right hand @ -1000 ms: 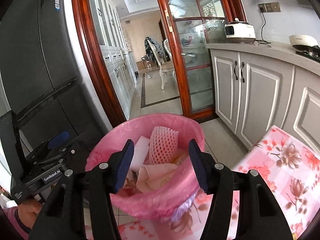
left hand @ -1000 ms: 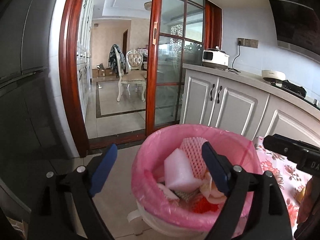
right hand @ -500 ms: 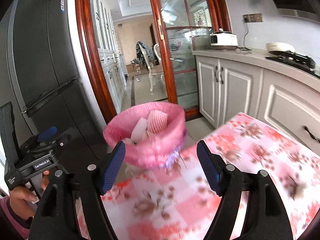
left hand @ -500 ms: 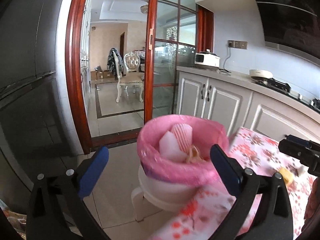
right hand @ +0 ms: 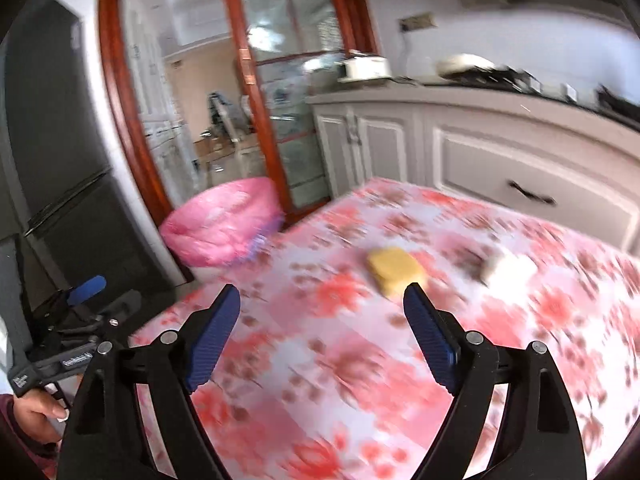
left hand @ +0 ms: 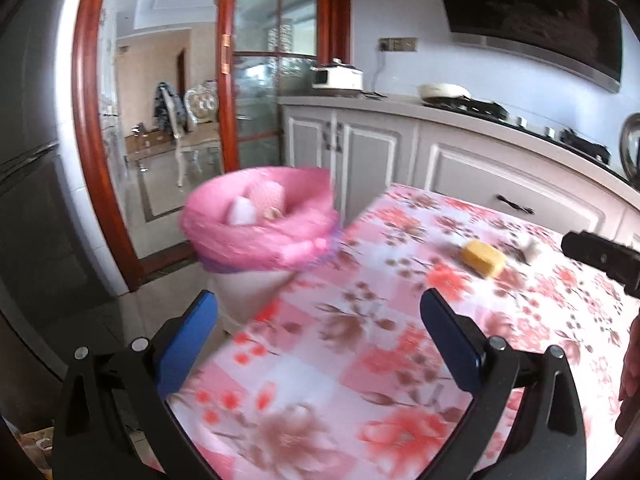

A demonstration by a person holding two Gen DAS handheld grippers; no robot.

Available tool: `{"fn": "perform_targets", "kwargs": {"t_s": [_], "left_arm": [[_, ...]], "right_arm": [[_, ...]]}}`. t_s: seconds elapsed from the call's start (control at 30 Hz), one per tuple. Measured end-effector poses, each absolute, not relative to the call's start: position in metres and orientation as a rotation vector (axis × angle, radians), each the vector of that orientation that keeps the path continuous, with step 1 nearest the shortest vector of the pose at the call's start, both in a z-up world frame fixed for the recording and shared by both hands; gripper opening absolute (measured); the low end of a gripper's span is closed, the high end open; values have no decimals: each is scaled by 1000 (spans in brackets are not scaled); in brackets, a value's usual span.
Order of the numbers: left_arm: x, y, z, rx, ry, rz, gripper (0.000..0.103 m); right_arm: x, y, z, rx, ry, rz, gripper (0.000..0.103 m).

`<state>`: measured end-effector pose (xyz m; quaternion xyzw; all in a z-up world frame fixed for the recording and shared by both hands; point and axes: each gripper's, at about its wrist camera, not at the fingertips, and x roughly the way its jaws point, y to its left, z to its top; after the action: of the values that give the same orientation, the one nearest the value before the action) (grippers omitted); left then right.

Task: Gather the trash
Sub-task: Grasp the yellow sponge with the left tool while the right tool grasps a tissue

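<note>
Floral tablecloth (right hand: 328,364) bears a yellow sponge (right hand: 396,270) lying flat, long axis slanting right; both tongs spread, empty.

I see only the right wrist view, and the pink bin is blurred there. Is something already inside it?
Observer: Yes. The left wrist view looks into the bin: a white foam block and a pink net lie in it.
Operator: Does the left gripper hold anything?
Observer: No. The left gripper has its fingers wide apart, with only tablecloth showing between them.
</note>
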<state>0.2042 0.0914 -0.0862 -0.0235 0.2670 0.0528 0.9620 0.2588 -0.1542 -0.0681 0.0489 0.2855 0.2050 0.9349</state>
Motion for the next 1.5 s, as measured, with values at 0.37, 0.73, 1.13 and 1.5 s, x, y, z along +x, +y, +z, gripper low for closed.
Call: {"fn": "perform_targets", "kwargs": {"t_s": [0.37, 0.73, 1.13, 1.5], "left_arm": [[241, 22, -110, -14, 604, -13, 98], [306, -14, -123, -21, 594, -33, 98], [356, -26, -148, 2, 688, -39, 98], [370, -38, -148, 6, 697, 6, 98]], "right_arm": [[276, -241, -114, 201, 654, 212, 80], [365, -264, -144, 200, 721, 141, 79], [454, -260, -173, 180, 872, 114, 76], [449, -262, -169, 162, 845, 122, 38]]}}
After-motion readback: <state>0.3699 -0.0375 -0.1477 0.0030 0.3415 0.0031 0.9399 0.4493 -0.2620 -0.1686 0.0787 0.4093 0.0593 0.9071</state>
